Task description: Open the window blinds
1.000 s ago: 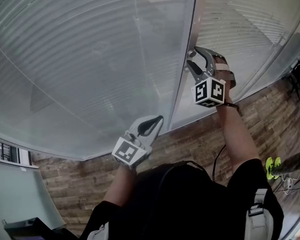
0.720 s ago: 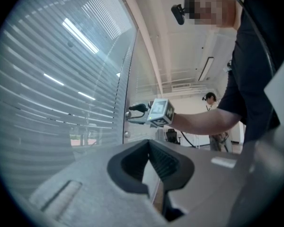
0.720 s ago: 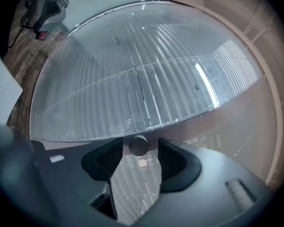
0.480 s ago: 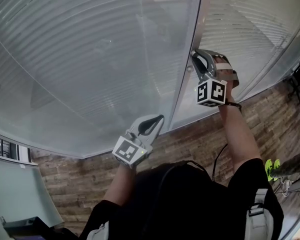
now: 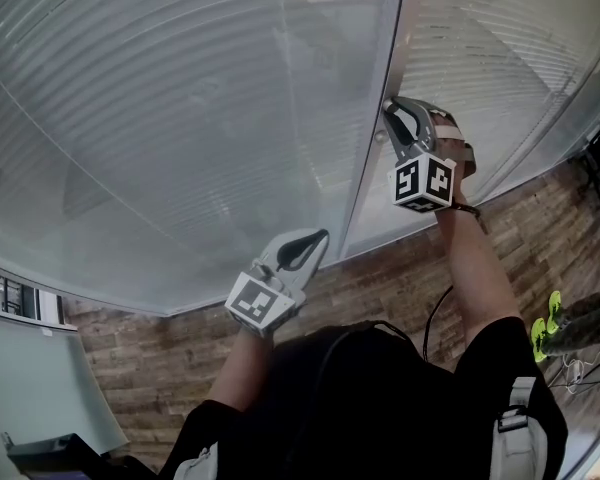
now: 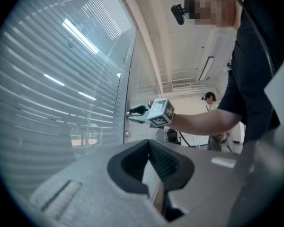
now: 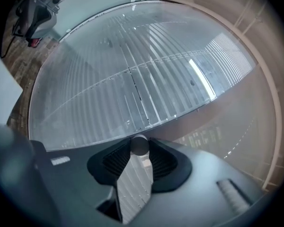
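Note:
Closed white slatted blinds (image 5: 160, 98) hang behind glass on both sides of a pale upright frame (image 5: 365, 183). My right gripper (image 5: 390, 108) is raised to that frame and is shut on a small round grey knob (image 7: 139, 144), which sits between its ribbed pads. In the left gripper view the right gripper (image 6: 130, 113) reaches the frame just above a second small knob (image 6: 127, 135). My left gripper (image 5: 318, 238) hangs lower and short of the glass. It is shut, with nothing between its jaws.
A wood-pattern floor (image 5: 400, 278) runs below the window. A bright green object (image 5: 545, 333) and cables lie on the floor at the right. A dark case (image 5: 50, 456) sits at the bottom left. Another person (image 6: 213, 109) stands far back in the room.
The right gripper's jaws were spread wide by the frame a second ago. They have since closed on the knob. The left gripper has not moved.

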A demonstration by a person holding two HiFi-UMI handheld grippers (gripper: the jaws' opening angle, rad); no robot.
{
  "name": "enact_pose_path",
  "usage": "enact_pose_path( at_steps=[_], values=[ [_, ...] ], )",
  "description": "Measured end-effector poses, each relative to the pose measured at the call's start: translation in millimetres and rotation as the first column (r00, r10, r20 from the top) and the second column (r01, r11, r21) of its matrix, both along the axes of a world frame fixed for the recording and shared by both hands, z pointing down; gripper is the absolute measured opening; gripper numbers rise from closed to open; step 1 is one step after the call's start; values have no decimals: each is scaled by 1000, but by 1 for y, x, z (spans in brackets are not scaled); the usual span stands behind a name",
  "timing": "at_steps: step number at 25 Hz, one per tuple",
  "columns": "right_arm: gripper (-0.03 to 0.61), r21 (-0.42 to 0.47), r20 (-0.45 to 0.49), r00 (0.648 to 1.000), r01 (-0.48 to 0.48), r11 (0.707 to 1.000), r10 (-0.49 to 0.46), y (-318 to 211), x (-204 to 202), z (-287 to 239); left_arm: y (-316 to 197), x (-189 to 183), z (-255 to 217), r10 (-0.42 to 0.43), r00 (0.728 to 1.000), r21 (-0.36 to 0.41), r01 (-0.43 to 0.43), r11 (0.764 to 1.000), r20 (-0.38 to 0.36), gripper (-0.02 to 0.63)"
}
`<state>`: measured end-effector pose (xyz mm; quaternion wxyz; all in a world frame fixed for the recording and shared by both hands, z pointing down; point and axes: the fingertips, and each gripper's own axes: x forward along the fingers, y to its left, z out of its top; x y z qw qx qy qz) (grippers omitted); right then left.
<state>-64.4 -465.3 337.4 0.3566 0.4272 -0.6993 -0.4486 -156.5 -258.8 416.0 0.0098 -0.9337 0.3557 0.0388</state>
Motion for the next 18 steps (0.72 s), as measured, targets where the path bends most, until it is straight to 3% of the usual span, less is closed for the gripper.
enact_pose_path(
  at_steps=[4, 7, 13, 18],
  values=[
    [126, -22, 41, 999, 1, 1000, -1, -1, -1, 0, 1, 0, -3, 1, 1000, -20, -2, 1000, -4, 5],
    [126, -76, 139, 990, 16, 997, -5, -1, -1, -2, 1, 0, -3, 1, 1000, -20, -1, 1000, -7, 5],
    [126, -184, 362, 932, 41, 982, 29, -3, 3, -6, -2, 0, 2, 1, 1000, 32, -1, 999, -2, 5],
    [126, -206, 445, 893, 37, 978, 60, -6, 6, -8, -1, -1, 1, -3, 1000, 14, 3, 1000, -17, 5]
  ],
)
